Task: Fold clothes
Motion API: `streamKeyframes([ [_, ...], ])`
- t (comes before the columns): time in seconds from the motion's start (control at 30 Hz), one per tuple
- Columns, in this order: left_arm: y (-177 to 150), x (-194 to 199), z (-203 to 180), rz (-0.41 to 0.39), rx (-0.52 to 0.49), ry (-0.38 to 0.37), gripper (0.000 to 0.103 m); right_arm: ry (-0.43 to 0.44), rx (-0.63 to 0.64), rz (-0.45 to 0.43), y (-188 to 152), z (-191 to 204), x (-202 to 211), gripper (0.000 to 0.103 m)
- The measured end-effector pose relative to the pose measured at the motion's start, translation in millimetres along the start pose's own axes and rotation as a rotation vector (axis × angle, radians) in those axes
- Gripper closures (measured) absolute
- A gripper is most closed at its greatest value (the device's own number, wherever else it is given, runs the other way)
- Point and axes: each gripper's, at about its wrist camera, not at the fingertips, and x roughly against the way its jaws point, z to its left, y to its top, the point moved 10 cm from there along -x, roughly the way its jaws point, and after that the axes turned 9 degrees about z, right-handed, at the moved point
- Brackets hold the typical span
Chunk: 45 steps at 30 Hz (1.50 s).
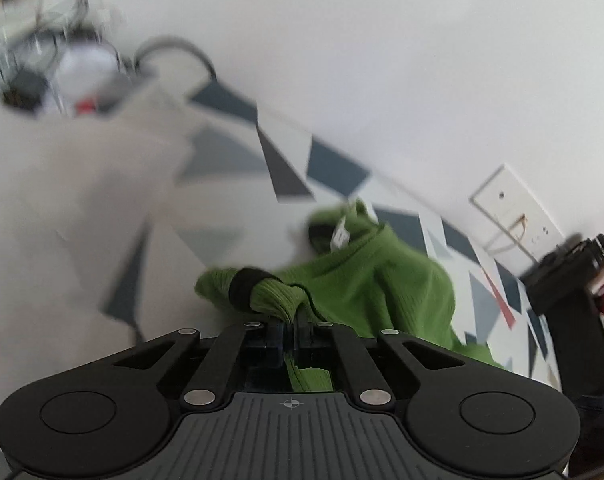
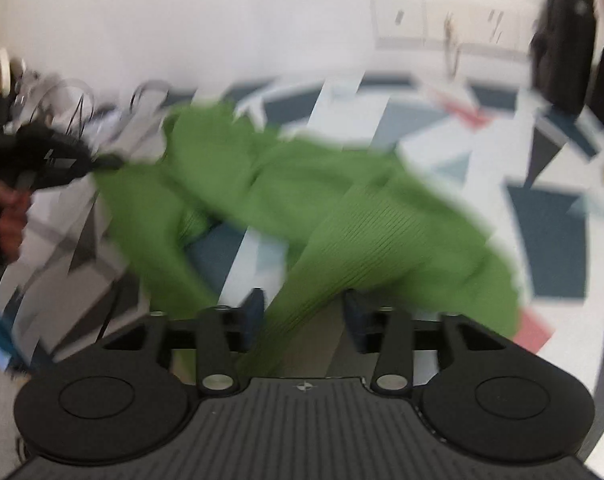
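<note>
A green ribbed sweater (image 1: 382,280) lies bunched on the table, its collar with a white label turned away from me. My left gripper (image 1: 289,318) is shut on the sleeve end, beside a black cuff band (image 1: 242,288). In the right wrist view the sweater (image 2: 302,184) stretches across the frame, blurred. My right gripper (image 2: 304,304) has its jaws apart, and a ribbed fold of the sweater runs between them without being clearly pinched. The left gripper (image 2: 102,162) shows at the left edge, clamped on green cloth and held by a hand (image 2: 10,216).
The table wears a cloth with grey, navy and red triangles (image 1: 334,168). A pale heap of fabric (image 1: 62,200) fills the left. Wire hangers and clutter (image 1: 42,40) sit at the far left, a wall socket (image 1: 510,216) at the right, and a dark bottle-like object (image 2: 562,40) far right.
</note>
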Motion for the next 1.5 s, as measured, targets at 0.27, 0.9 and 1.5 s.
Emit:
streamKeyframes([
  [0.27,4.3,26.2,7.9,-0.038,-0.024,0.031,0.100,-0.074,-0.085,-0.110,67.5,-35.7,-21.1,0.042],
  [0.9,16.0,11.1,-21.2,-0.028,-0.115,-0.029,0.100,-0.317,-0.327,-0.148,49.2,-127.2,18.2,0.098],
  [1.5,67.7,50.6,-36.3,-0.162,-0.076,-0.063,0.100,0.303,-0.005,-0.032,31.9,42.5,10.0,0.099],
])
